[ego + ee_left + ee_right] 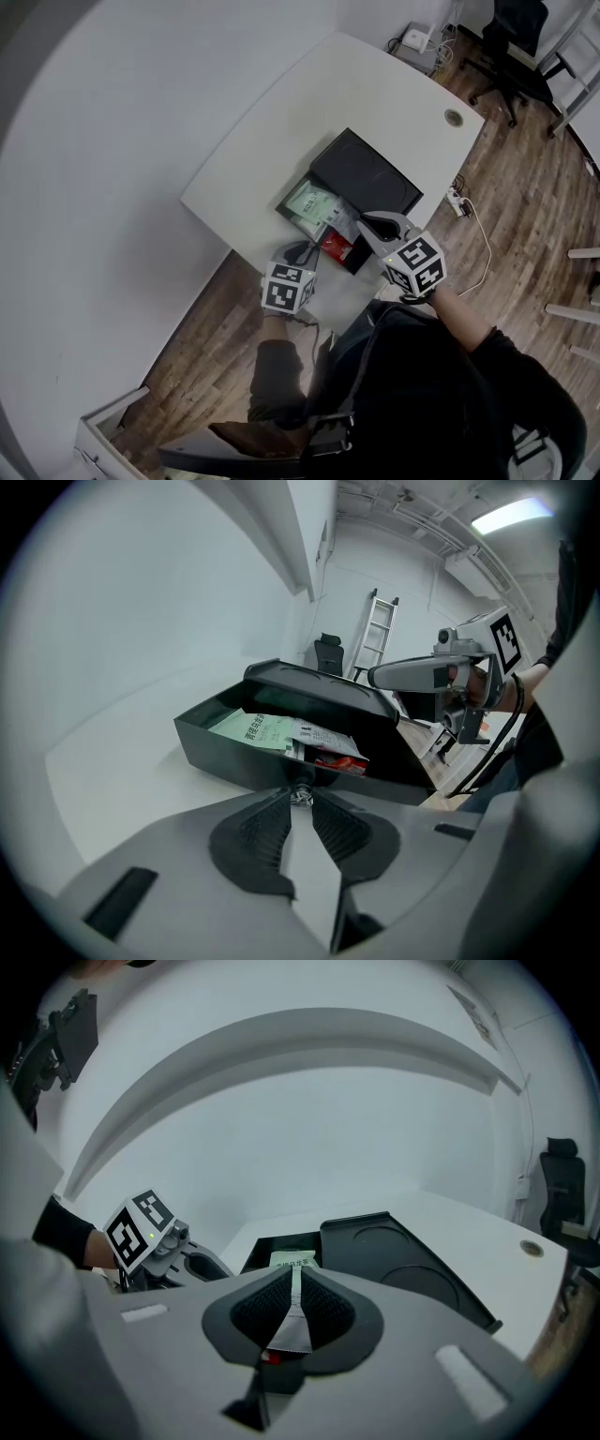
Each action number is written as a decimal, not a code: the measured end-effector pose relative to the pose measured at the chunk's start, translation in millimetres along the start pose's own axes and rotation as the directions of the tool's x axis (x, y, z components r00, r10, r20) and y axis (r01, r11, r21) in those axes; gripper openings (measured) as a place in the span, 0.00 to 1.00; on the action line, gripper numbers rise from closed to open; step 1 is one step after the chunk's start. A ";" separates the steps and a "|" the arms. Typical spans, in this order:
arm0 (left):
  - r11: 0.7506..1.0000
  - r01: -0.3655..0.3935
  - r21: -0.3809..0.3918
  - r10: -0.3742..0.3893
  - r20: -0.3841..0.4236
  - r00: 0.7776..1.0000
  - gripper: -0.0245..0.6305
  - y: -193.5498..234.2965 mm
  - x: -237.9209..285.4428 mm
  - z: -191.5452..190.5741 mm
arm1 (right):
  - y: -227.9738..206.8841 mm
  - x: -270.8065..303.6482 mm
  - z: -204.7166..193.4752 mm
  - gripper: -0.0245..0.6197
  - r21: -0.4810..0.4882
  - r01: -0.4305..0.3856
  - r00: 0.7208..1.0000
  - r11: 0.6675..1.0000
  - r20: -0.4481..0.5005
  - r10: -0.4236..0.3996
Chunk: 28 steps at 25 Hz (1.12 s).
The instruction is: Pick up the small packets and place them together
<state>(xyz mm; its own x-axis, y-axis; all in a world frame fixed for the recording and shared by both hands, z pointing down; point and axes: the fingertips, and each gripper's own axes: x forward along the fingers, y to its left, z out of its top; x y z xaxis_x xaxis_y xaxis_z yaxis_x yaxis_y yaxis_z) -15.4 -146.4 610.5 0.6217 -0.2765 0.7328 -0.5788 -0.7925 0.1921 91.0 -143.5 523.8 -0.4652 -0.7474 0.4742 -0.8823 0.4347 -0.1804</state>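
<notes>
Black box (pixel 292 217) sat open on the white table (pixel 281 122) near its front edge, with its lid (pixel 367 174) lying flat, touching the far side. Inside the box were a green packet (pixel 307 200), a white packet (pixel 323 738) partly over it, and a red packet (pixel 337 247) at the near right end.

Right gripper (pixel 295 1276) was clenched on a thin white packet (pixel 290 1324) with a red bit showing at its lower edge. The packet stood edge-on between the pads, and the pads pressed on both sides of it. In the head view this gripper was above the right end of the box, beside the red packet, pointing toward the lid.

Left gripper (pixel 300 793) was low at the near wall of the box, just outside it, aimed at the packets inside. Its pads spread apart toward the camera and came together at the tips, where they pinched a small crinkled piece (pixel 300 798). Could not tell what that piece was. It looked right up against the box wall, but contact was unclear.

Marker cubes on both grippers faced up in the head view. An office chair (pixel 511 47) stood well off beyond the table.
</notes>
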 end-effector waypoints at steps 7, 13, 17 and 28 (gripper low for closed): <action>1.000 -0.011 -0.012 0.011 0.031 0.999 0.15 0.2 -0.3 0.3 | 13.6 15.7 -5.2 0.12 -0.051 -0.041 0.995 0.998 -0.097 0.036; 0.995 -0.050 -0.081 0.059 0.115 0.992 0.15 5.3 -14.7 8.3 | 26.6 27.8 -8.4 0.17 -0.103 -0.064 0.984 0.993 -0.175 0.045; 0.990 -0.077 -0.120 0.095 0.148 0.984 0.15 12.5 -28.0 8.9 | 36.5 37.1 -14.1 0.21 -0.133 -0.077 0.969 0.988 -0.242 0.043; 0.957 -0.109 -0.268 0.169 0.215 0.962 0.15 16.3 -62.1 -8.0 | 39.6 67.0 -34.1 0.23 -0.241 -0.002 0.906 0.971 -0.411 -0.100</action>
<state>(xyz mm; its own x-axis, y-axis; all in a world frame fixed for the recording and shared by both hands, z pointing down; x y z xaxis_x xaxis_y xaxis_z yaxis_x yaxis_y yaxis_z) -67.6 -137.8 573.4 0.6132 -0.5169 0.5973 -0.7632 -0.5826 0.2794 27.3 -159.2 577.8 -0.3043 -0.5139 0.8021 -0.8381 0.5446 0.0310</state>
